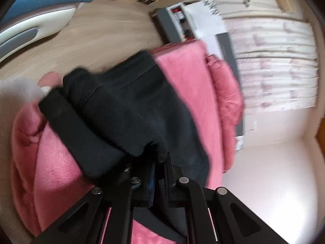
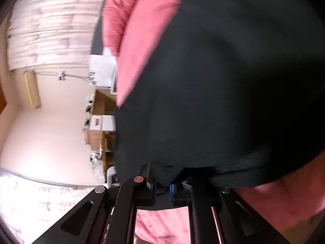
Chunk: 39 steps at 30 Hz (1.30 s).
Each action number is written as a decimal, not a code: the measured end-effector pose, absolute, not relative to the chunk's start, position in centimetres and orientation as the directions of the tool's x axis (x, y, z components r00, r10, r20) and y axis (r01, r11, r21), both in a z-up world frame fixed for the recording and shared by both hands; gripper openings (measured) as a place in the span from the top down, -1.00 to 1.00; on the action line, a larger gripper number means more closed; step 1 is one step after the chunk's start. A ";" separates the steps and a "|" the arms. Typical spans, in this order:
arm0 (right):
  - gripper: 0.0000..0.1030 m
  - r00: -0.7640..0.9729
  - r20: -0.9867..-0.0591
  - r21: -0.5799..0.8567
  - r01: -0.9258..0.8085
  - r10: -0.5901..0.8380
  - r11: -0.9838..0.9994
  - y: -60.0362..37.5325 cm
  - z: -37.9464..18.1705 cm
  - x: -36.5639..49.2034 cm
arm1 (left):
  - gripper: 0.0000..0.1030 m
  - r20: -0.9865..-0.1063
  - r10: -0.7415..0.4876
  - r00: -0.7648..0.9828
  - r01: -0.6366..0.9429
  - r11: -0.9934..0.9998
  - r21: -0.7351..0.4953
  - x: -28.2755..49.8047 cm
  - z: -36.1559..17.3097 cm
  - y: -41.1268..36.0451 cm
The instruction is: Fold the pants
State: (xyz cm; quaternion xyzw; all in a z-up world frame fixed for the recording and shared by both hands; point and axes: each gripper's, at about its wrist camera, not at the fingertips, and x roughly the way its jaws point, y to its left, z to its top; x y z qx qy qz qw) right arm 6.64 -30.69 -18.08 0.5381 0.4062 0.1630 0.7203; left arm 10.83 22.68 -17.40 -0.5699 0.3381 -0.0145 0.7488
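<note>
Pinching the dark pants [image 1: 130,109] at an edge, the left gripper [image 1: 156,168] keeps the fabric bunched and lifted, probably to carry a fold across. The right gripper [image 2: 164,181] likewise clamps the pants, so cloth fills its view. Beneath lies a pink blanket [image 1: 189,93]; beyond, wooden floor [image 1: 105,34] and a patterned curtain [image 1: 274,61].

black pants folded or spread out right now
Partly folded: the black pants lie doubled in layers over the pink blanket, pinched by both grippers. How neat, cannot tell.
</note>
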 end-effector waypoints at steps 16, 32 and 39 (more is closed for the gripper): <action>0.84 0.491 -0.656 0.722 0.189 0.573 0.665 -27.9 -20.1 7.6 | 0.80 -0.700 -0.265 0.663 -0.376 0.690 -0.618 8.2 -17.6 20.6; 0.23 0.769 -0.531 0.826 0.379 0.356 0.417 -43.9 -17.0 4.5 | 0.48 -0.623 -0.384 0.681 -0.038 0.831 -0.554 12.8 -12.7 10.3; 0.21 0.815 -0.551 0.821 0.492 0.180 0.289 -53.4 -17.5 3.0 | 0.48 -0.763 -0.337 0.552 -0.074 0.891 -0.447 15.3 -17.0 7.8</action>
